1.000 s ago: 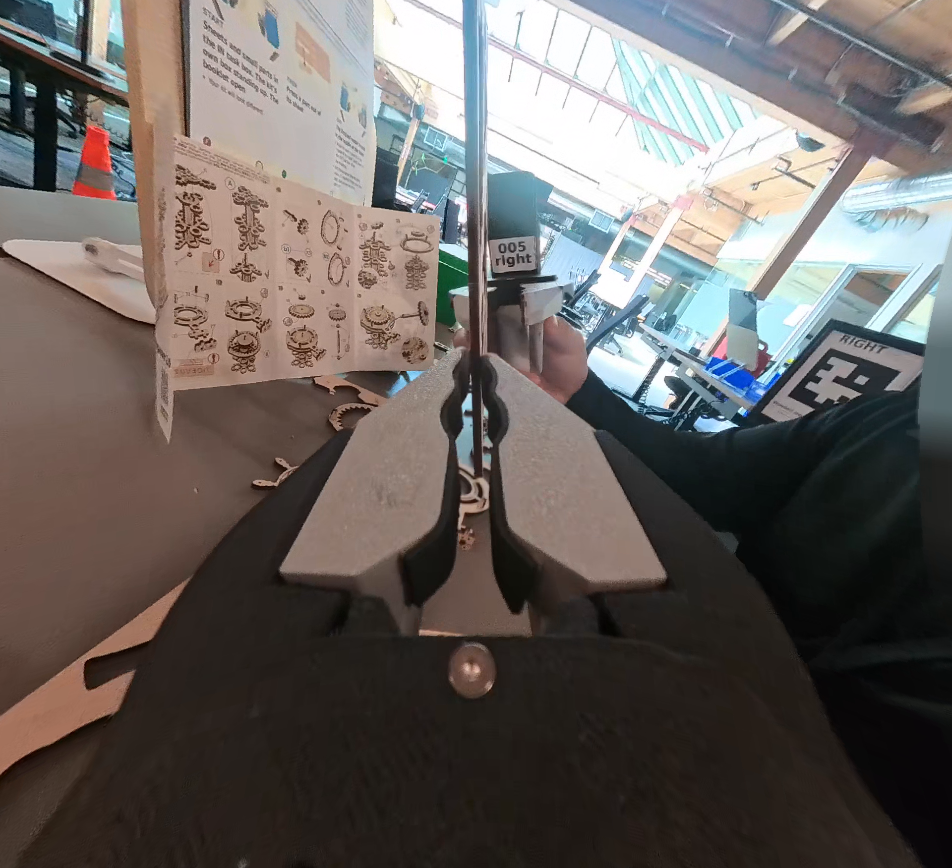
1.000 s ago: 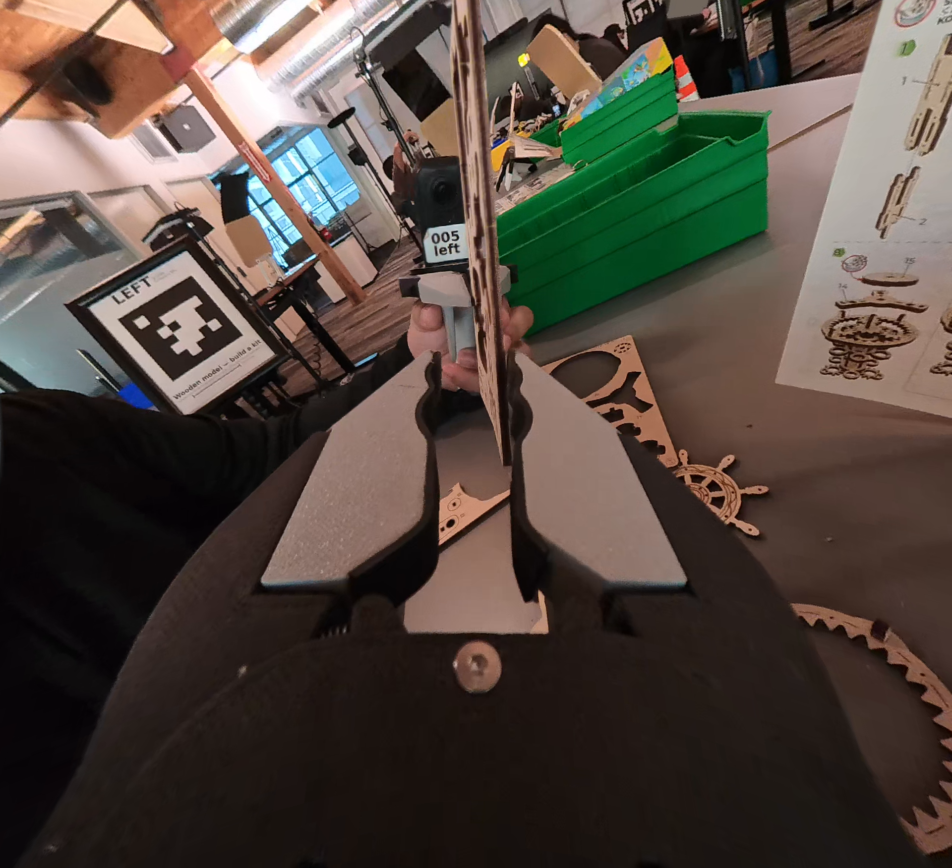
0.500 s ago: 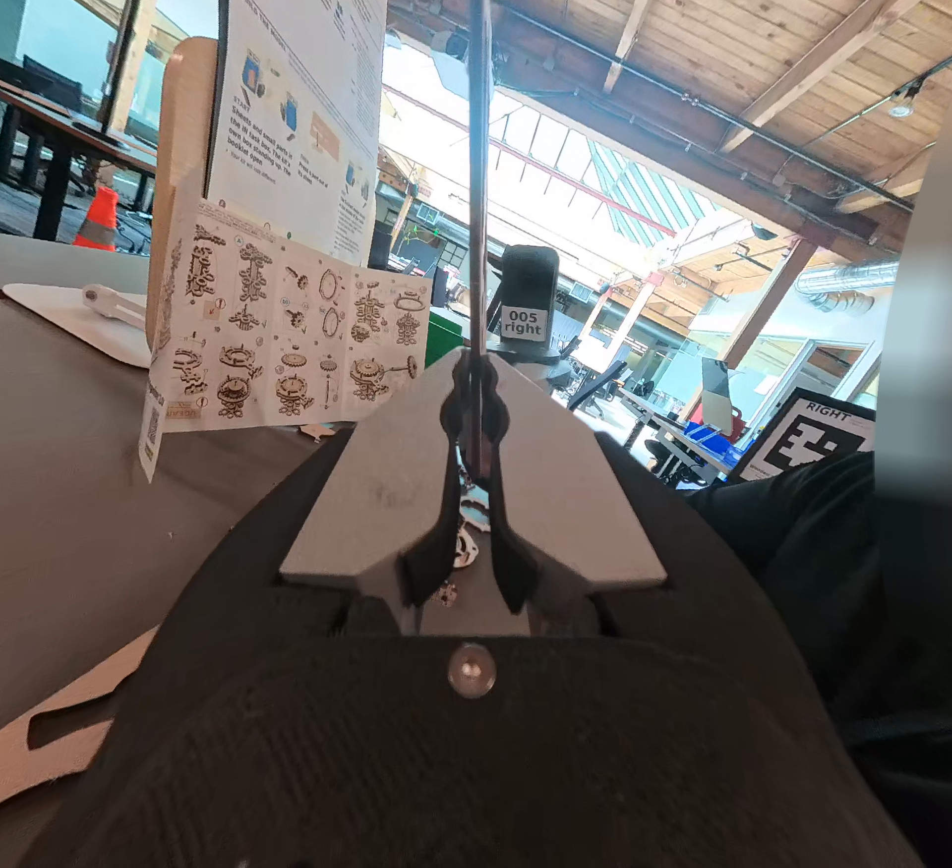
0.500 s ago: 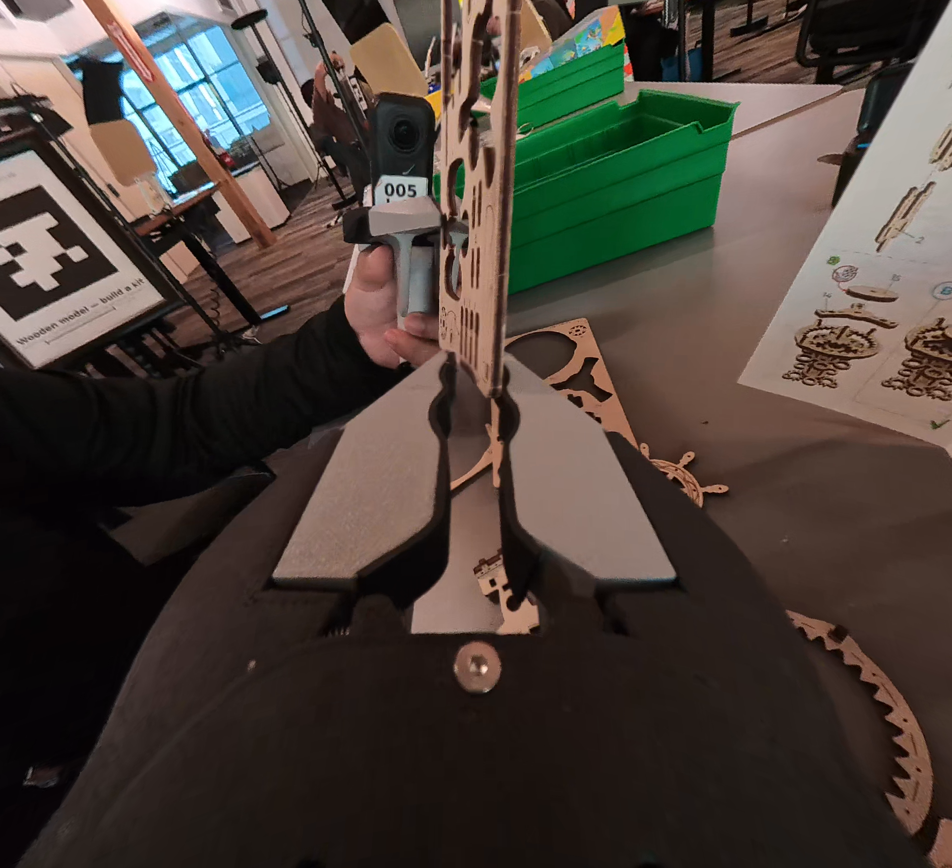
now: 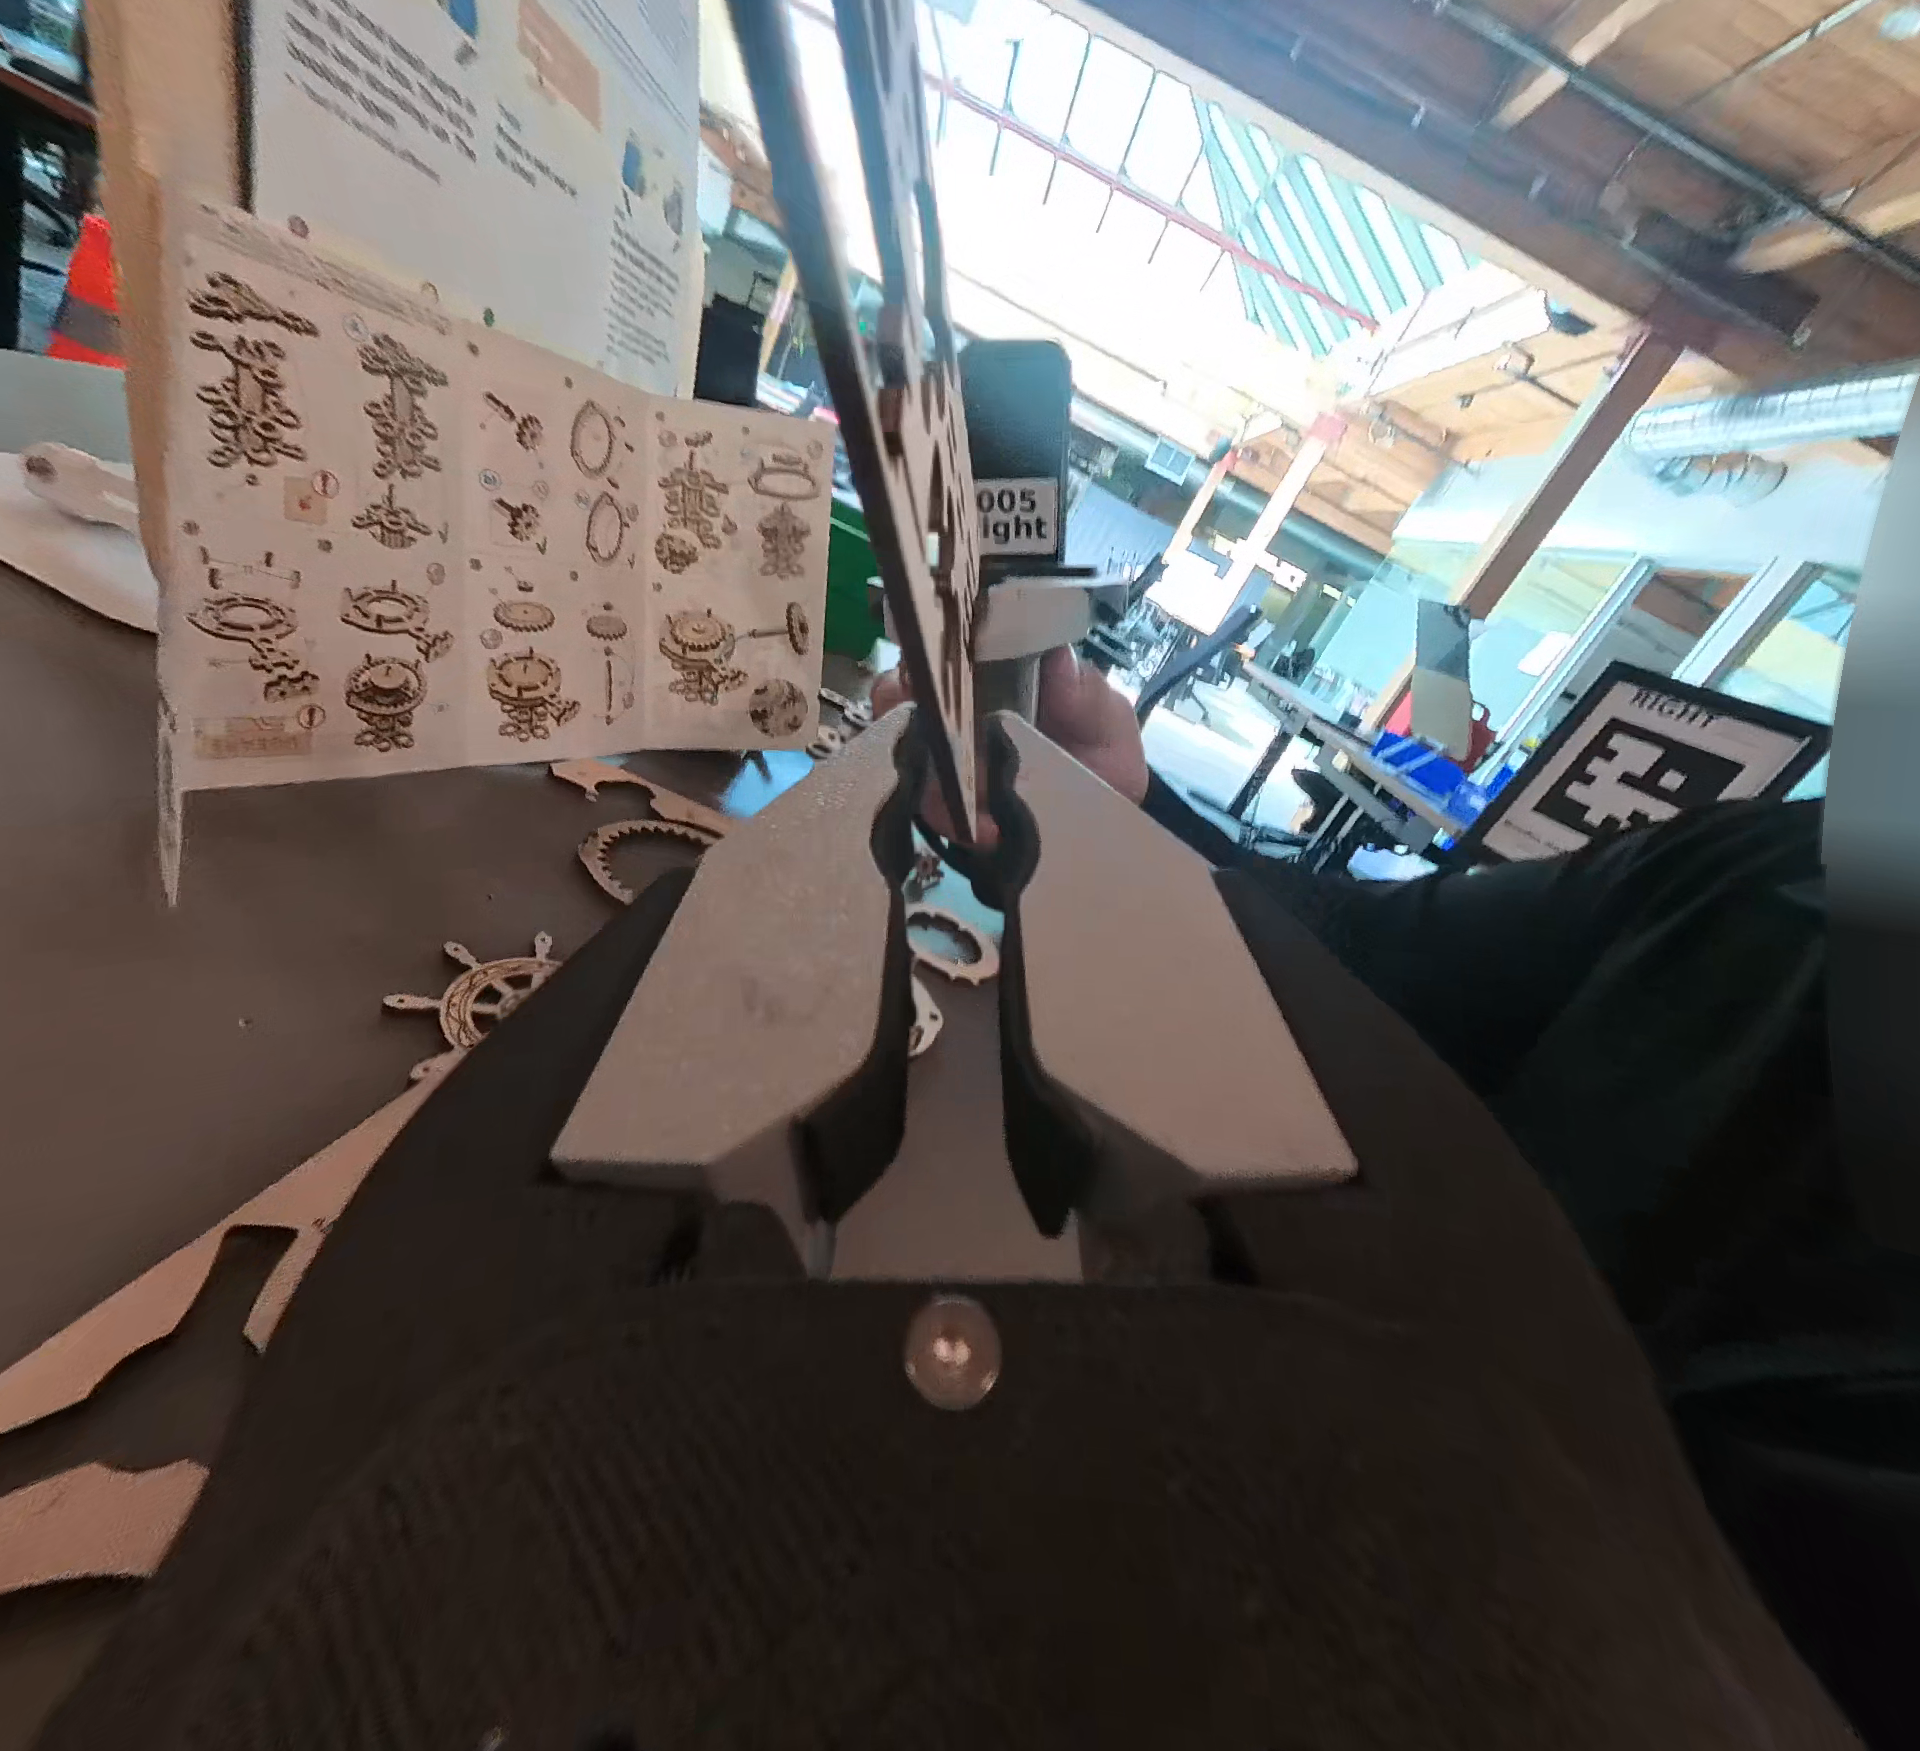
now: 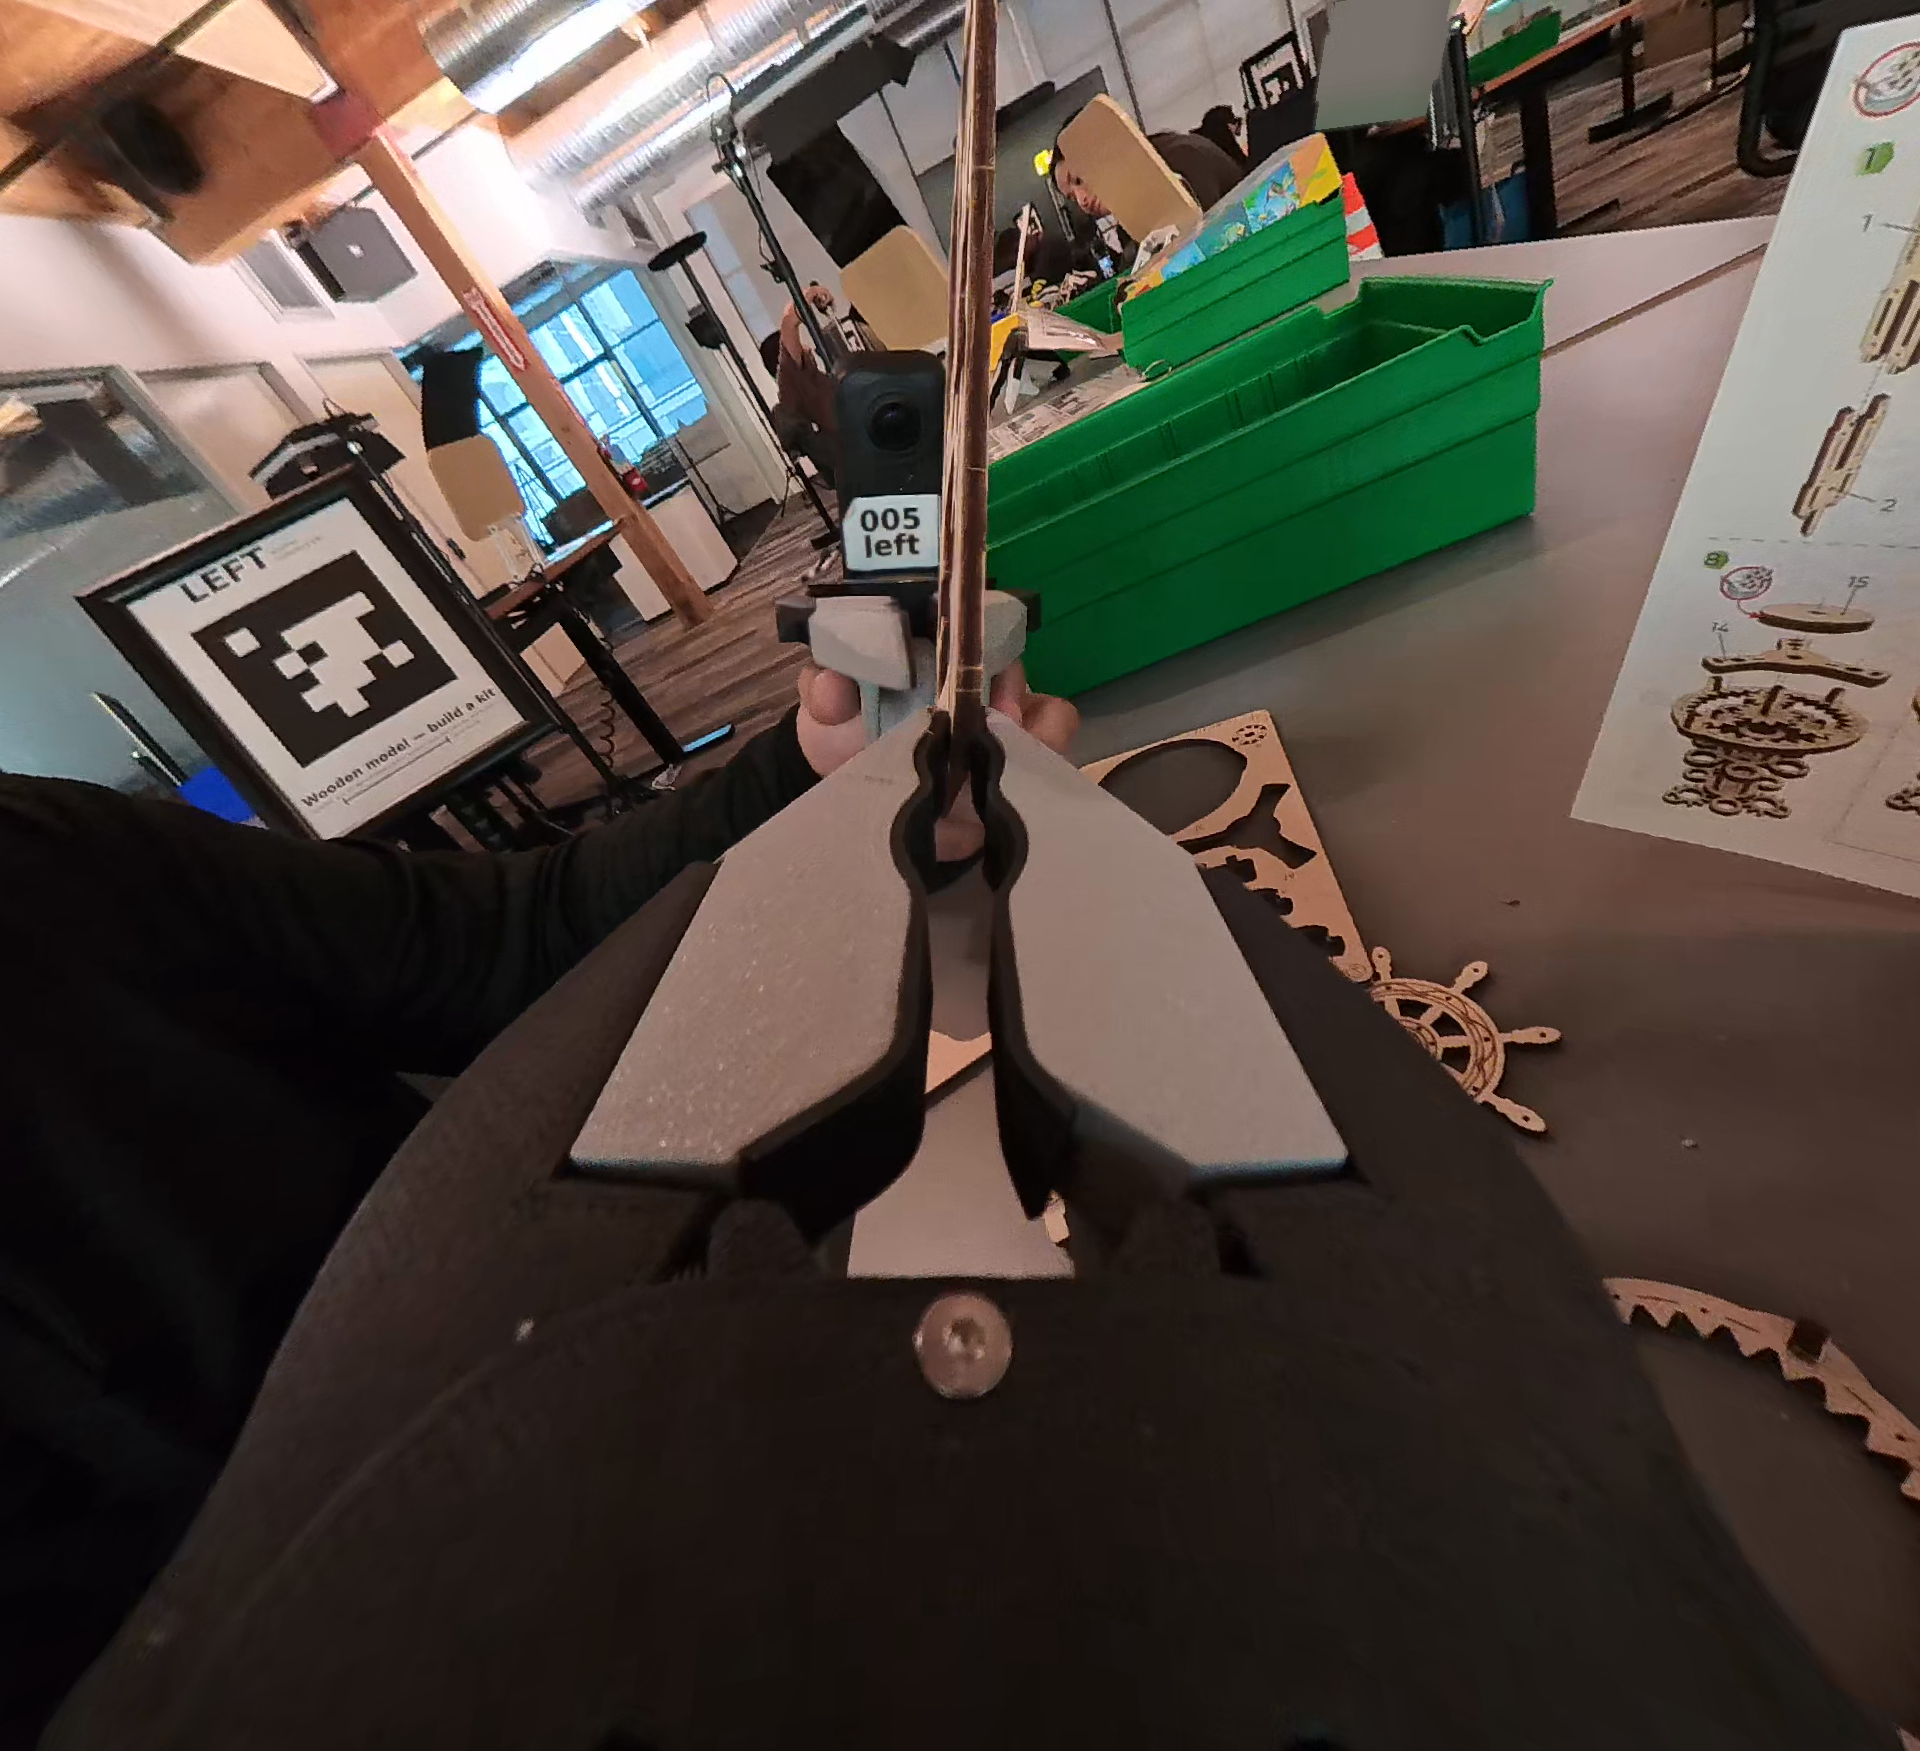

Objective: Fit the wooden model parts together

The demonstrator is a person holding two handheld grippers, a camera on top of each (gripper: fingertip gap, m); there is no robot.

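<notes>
A thin laser-cut wooden parts sheet (image 5: 914,496) stands on edge between both grippers, above the dark table. My left gripper (image 5: 956,771) is shut on its lower edge; in this view the sheet leans up and to the left. My right gripper (image 6: 961,751) is shut on the same sheet (image 6: 971,267), which shows edge-on and nearly upright there. Each gripper faces the other: the right gripper (image 5: 1029,600) shows beyond the sheet in the left wrist view, and the left gripper (image 6: 894,641) in the right wrist view. A hand holds each.
Loose wooden parts lie on the table: a ship's wheel (image 6: 1455,1036), a toothed ring (image 6: 1787,1369), a cut-out sheet (image 6: 1247,818), a gear ring (image 5: 634,854), an offcut (image 5: 156,1306). Instruction sheets (image 5: 468,517) (image 6: 1766,558) stand nearby. Green bins (image 6: 1299,475) sit behind. From either gripper's tips it is about 15 centimeters to the ship's wheel (image 6: 1455,1036). It turns up in the left wrist view (image 5: 502,986) as well.
The right gripper's jaws have closed in on the sheet. The sheet turned, showing its face to the right view, then edge-on again. In the left view it now leans left.
</notes>
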